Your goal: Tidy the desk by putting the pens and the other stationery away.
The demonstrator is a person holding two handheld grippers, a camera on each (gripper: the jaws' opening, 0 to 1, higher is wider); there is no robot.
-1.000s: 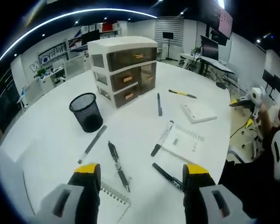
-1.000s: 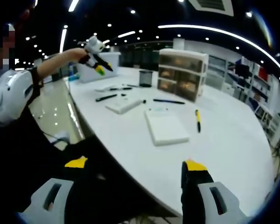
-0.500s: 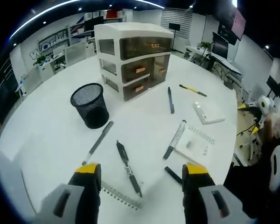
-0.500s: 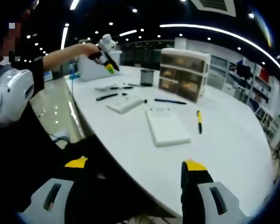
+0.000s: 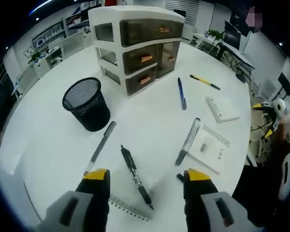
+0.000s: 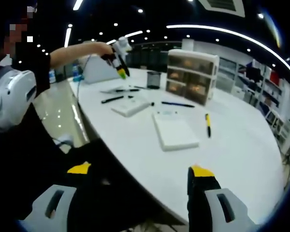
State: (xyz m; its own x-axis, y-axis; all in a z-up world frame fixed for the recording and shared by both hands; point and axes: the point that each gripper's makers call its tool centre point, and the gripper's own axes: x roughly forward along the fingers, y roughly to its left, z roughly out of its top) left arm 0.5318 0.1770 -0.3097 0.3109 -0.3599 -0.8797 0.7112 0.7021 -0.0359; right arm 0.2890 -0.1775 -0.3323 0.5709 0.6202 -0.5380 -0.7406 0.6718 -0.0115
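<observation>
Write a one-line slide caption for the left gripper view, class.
Open left gripper hovers over a white desk strewn with pens, above a black pen, near a mesh pen cup and drawer unit.

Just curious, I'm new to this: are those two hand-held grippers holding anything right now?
Nothing. The left hand-held gripper hangs open above the black pen; the right hand-held gripper is open too.
</observation>
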